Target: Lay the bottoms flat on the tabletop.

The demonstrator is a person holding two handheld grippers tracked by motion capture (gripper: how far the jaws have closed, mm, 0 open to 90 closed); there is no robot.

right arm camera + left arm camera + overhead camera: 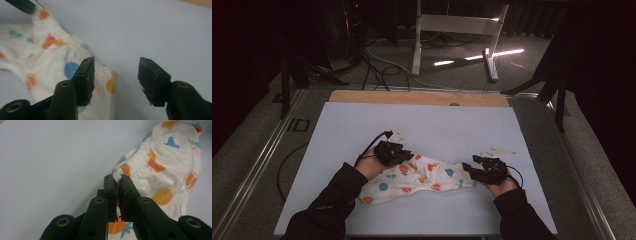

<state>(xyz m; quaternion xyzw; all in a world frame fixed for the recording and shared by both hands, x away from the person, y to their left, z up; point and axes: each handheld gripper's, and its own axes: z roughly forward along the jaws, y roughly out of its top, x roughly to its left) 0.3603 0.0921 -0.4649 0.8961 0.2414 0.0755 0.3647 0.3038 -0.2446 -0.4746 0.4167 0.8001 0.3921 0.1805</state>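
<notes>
A small white garment [414, 179] printed with orange, blue and green shapes lies crumpled on the pale blue mat [422, 125]. My left gripper [398, 156] is shut on the gathered elastic edge of the garment [160, 170] at its left end; the cloth is pinched between the pads [119, 182]. My right gripper [472, 168] sits at the garment's right end. In the right gripper view its jaws [116, 72] stand apart, with the garment's edge [50, 52] under the left jaw and bare mat between the pads.
The mat lies on a table with a wooden strip [417, 97] along the far edge. Two small white tags [498, 151] lie on the mat. Beyond the table are cables [382, 70] and a white frame [457, 30] on the floor.
</notes>
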